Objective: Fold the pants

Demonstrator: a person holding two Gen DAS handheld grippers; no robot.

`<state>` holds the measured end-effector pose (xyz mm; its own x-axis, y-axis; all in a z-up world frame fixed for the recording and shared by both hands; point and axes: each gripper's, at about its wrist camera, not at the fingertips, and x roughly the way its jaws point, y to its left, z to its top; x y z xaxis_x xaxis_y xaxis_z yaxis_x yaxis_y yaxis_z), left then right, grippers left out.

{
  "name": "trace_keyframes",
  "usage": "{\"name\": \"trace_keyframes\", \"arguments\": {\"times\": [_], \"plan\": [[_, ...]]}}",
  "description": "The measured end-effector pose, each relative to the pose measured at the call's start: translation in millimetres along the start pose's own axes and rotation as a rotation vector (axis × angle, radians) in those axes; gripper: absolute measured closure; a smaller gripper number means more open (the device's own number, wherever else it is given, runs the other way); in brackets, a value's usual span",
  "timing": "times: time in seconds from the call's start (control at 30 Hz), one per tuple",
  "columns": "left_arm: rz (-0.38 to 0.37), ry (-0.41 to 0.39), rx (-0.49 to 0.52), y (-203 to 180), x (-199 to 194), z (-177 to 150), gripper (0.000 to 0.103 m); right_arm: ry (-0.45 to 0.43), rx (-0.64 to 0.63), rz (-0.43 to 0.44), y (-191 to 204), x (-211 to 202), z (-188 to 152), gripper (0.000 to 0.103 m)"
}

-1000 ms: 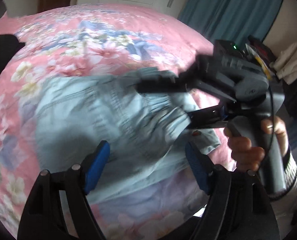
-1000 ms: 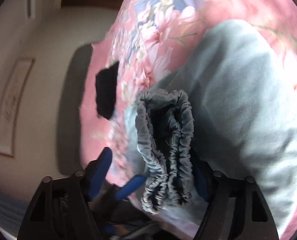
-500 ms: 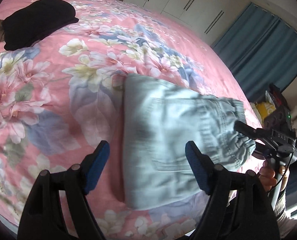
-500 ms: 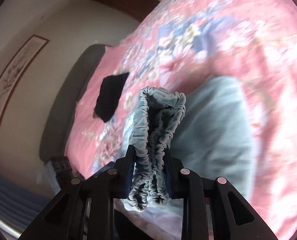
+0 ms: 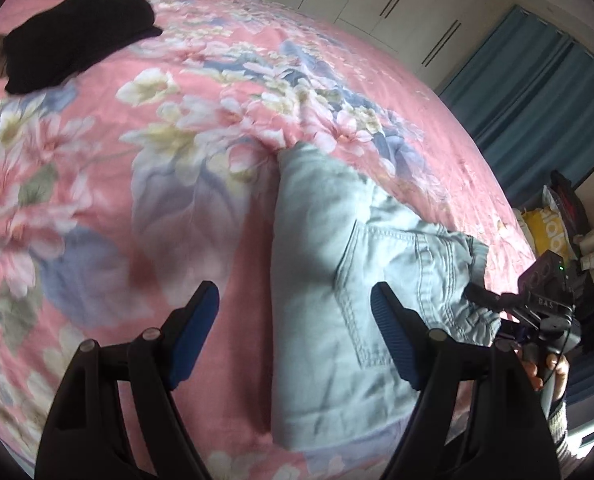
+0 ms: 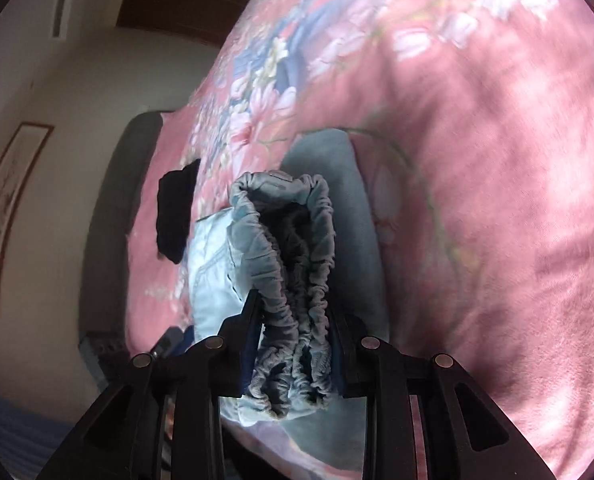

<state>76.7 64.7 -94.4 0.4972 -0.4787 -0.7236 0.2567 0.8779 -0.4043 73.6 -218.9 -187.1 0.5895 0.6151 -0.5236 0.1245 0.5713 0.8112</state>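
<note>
Jeans (image 5: 337,292), light-blue, folded, lying on floral pink bedspread (image 5: 137,160) nr its edge. R gripper (image 6: 293,320) clamped on bunched elastic waistband (image 6: 289,280). L gripper (image 5: 295,320) spread wide, empty, above the jeans' fold edge. Black garment (image 5: 77,32) far across bedspread from jeans.

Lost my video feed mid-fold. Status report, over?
Right gripper jaws shut on pants waistband. Left gripper open, holding nothing. Pants folded on bedspread. Nothing in the way; black garment lies well apart.
</note>
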Motion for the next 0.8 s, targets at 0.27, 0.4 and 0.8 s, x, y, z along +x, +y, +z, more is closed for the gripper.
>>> {"name": "trace_keyframes", "arguments": {"times": [0.27, 0.4, 0.8], "plan": [[0.055, -0.023, 0.147, -31, 20, 22, 0.034, -0.092, -0.162, -0.155, 30, -33, -6, 0.047], [0.062, -0.015, 0.198, -41, 29, 27, 0.051, -0.143, -0.355, -0.222, 66, -38, -20, 0.047], [0.073, 0.013, 0.263, -45, 46, 37, 0.076, -0.086, -0.629, -0.245, 107, 5, -49, 0.068]]}}
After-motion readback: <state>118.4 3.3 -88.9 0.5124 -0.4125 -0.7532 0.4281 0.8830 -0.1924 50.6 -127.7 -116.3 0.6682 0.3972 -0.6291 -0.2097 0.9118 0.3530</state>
